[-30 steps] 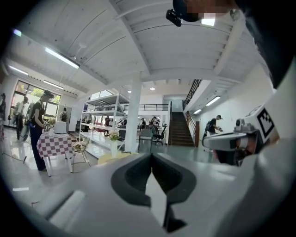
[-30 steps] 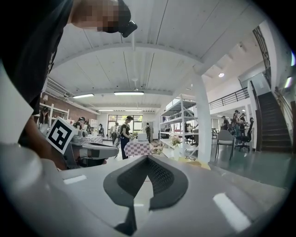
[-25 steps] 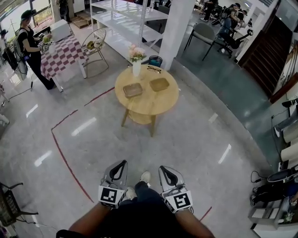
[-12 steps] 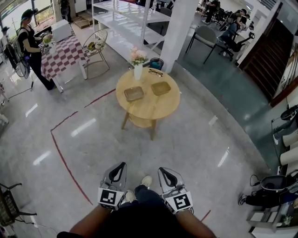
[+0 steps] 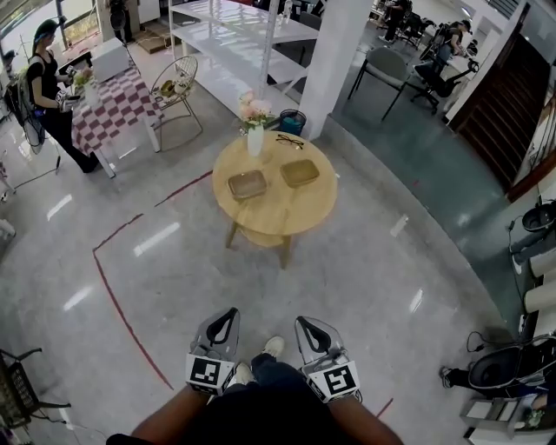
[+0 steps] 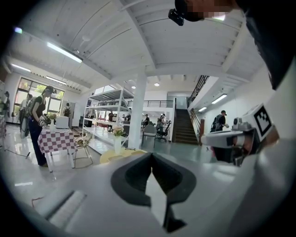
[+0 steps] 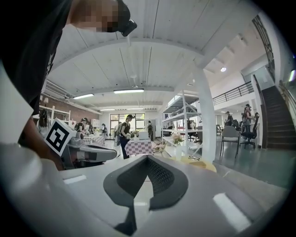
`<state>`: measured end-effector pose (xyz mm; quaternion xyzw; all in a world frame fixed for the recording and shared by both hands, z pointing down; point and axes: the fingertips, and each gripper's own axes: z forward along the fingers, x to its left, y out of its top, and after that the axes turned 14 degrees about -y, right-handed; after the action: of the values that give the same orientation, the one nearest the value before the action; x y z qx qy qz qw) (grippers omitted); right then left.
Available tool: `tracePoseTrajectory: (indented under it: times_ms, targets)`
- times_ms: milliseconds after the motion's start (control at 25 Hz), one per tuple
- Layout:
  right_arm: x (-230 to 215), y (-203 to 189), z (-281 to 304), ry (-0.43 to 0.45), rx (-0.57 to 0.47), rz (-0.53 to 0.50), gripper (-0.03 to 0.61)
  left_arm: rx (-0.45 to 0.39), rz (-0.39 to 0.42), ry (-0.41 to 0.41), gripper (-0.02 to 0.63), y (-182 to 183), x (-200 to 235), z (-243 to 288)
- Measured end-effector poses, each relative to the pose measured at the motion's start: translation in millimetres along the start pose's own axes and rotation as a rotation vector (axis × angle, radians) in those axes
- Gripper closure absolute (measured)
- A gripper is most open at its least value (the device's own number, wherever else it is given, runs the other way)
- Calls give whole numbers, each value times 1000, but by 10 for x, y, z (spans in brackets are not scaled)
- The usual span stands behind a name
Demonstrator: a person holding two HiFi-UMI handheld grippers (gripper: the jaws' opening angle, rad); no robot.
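Observation:
Both grippers are held low, close to the person's body, above a grey floor. The left gripper (image 5: 226,315) and the right gripper (image 5: 304,323) are shut with nothing between the jaws. In the left gripper view the left gripper (image 6: 151,159) has its jaws closed, as does the right gripper (image 7: 147,159) in the right gripper view. A round wooden table (image 5: 274,209) stands ahead, well out of reach. It carries two shallow wooden trays (image 5: 248,184) (image 5: 300,173), a white vase of flowers (image 5: 254,139) and a pair of glasses (image 5: 290,142).
A white pillar (image 5: 334,52) rises behind the table, with white shelving (image 5: 234,26) beyond. At the left a person (image 5: 48,96) stands by a checked table (image 5: 109,104) next to a wire chair (image 5: 176,83). A red line (image 5: 122,308) marks the floor. Stairs (image 5: 499,96) are at the right.
The round table has drawn slightly nearer in the head view as the person steps forward. Both grippers stay shut and keep their place by the body.

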<state>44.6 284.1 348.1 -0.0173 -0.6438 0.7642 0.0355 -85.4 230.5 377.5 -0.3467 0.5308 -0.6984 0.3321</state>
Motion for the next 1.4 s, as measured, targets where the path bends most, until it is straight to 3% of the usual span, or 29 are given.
tracePoseTrajectory:
  times_ms: [440,880,1400]
  targets:
    - [-413,251,602,31,-52,17,578,-17,49,63,611,371,389,546]
    - [-1038,343,913,31,-72,2,578,-61,55,98,612,660,473,1151]
    - [-1255,280,1072,49,-47,-32,577,-63,37,106,612,596,468,1387]
